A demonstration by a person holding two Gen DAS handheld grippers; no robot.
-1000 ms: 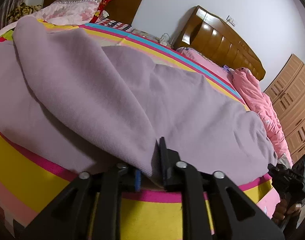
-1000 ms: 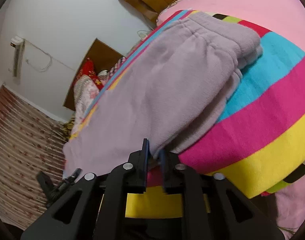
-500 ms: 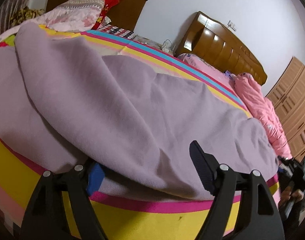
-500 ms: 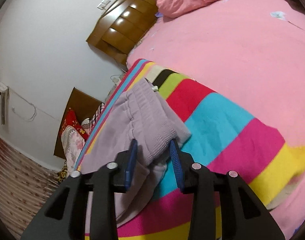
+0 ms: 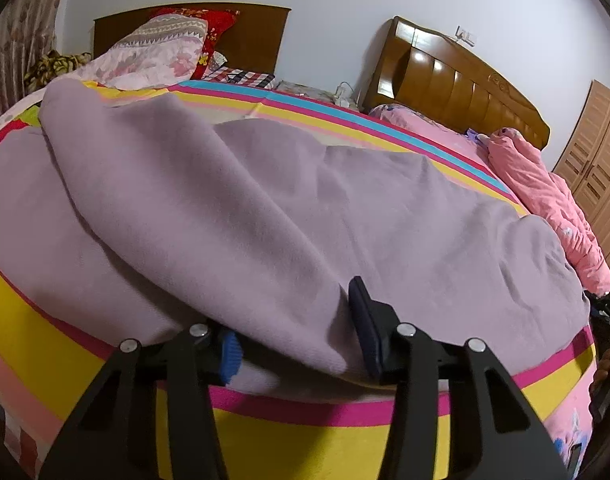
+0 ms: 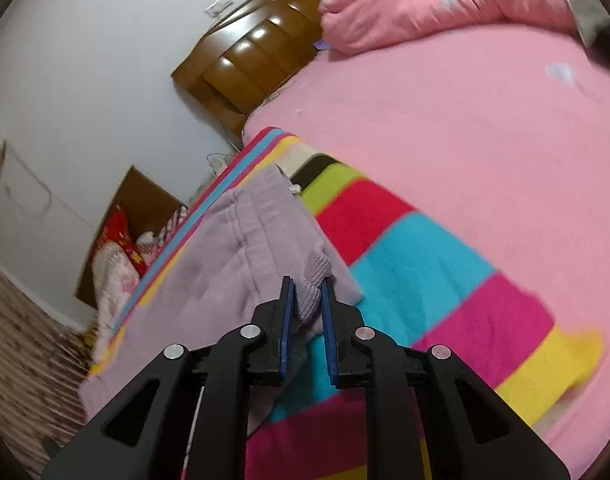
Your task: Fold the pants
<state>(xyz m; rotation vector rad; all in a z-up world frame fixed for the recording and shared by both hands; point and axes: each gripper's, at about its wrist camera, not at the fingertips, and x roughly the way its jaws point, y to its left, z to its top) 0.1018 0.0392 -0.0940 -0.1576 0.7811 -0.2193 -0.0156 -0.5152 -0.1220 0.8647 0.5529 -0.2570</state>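
Lilac fleece pants lie spread across a striped blanket on the bed, one leg folded over the other. My left gripper is open at the near edge, its jaws standing on either side of a fold of the pants. In the right wrist view the pants' ribbed waistband is between the blue pads of my right gripper, which is shut on it. The right gripper also shows at the far right of the left wrist view.
A pink sheet covers the bed beyond the blanket. A bunched pink quilt lies by the wooden headboard. Pillows lie at the far left. A wooden wardrobe stands on the right.
My left gripper opened and let go of the pant leg, then narrowed partly around the fold. My right gripper moved along to the waistband end and closed on the ribbed band.
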